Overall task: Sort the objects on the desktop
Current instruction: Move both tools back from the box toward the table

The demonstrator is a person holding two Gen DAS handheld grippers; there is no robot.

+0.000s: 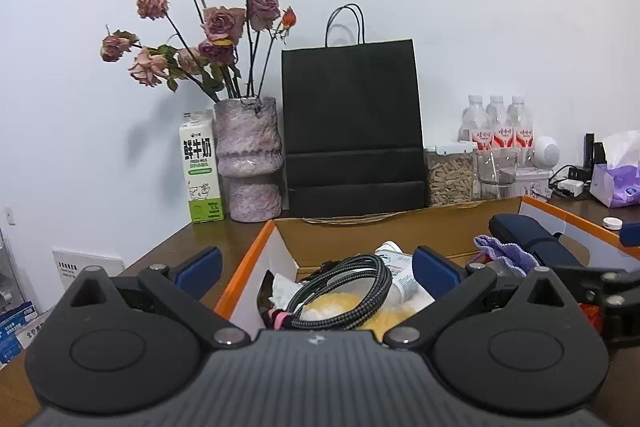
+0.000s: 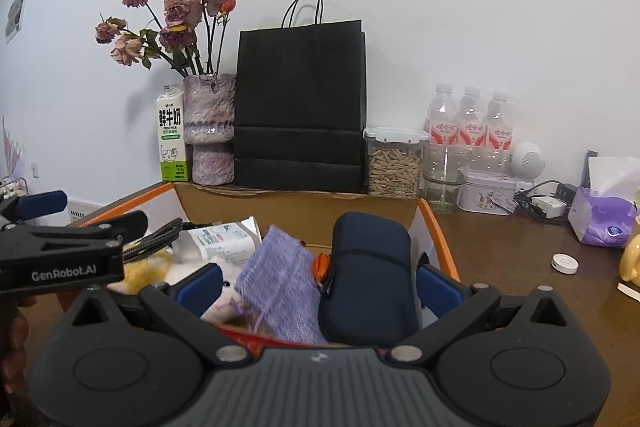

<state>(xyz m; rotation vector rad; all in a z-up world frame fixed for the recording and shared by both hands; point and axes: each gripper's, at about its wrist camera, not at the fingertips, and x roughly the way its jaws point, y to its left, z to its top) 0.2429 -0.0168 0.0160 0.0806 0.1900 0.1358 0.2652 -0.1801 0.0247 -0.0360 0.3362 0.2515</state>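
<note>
An orange-rimmed cardboard box (image 1: 244,267) stands on the brown desk and holds mixed items. My left gripper (image 1: 318,267) hangs open over its left part, above a coiled black braided cable (image 1: 360,291), a yellow fluffy item (image 1: 340,305) and a white tube (image 1: 400,267). My right gripper (image 2: 320,283) is open over the right part of the box (image 2: 438,235). A purple knit pouch (image 2: 280,283) and a navy zip case (image 2: 368,267) lie between its fingers, and nothing is gripped. The left gripper (image 2: 88,213) also shows at the left of the right wrist view.
Along the wall stand a milk carton (image 2: 172,139), a vase of dried roses (image 2: 210,131), a black paper bag (image 2: 300,107), a jar of seeds (image 2: 394,163), a glass (image 2: 444,175) and water bottles (image 2: 472,119). A tissue box (image 2: 604,219) and a small white lid (image 2: 564,263) lie to the right.
</note>
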